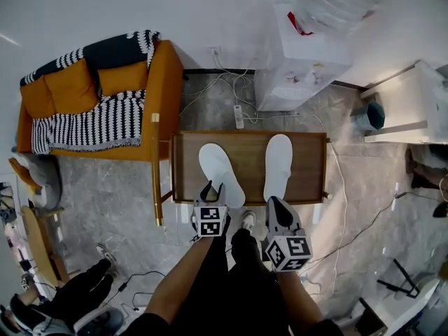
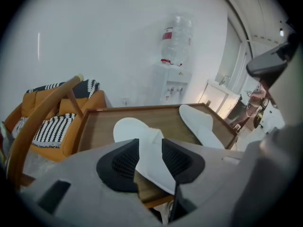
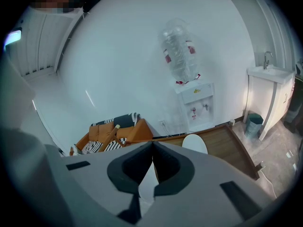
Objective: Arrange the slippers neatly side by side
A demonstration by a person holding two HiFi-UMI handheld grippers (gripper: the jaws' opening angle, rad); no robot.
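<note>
Two white slippers lie on a brown wooden tray table [image 1: 248,145]. The left slipper [image 1: 218,170] is skewed, with its toe pointing to the far left and its heel over the near edge. The right slipper [image 1: 278,163] lies straight. My left gripper [image 1: 213,189] is open, and the left slipper's heel [image 2: 152,162] passes between its jaws without being pressed. My right gripper [image 1: 274,203] is at the right slipper's heel. Its tips [image 3: 152,145] meet, white slipper material [image 3: 147,181] shows between the jaws, and the toe [image 3: 195,144] shows beyond.
An orange sofa [image 1: 98,82] with a striped blanket stands left of the table, its wooden arm close by. A water dispenser [image 1: 301,61] and a power strip [image 1: 238,116] with cables sit behind. A white cabinet [image 1: 409,103] is at the right. Someone's legs and shoes [image 1: 84,296] are at the lower left.
</note>
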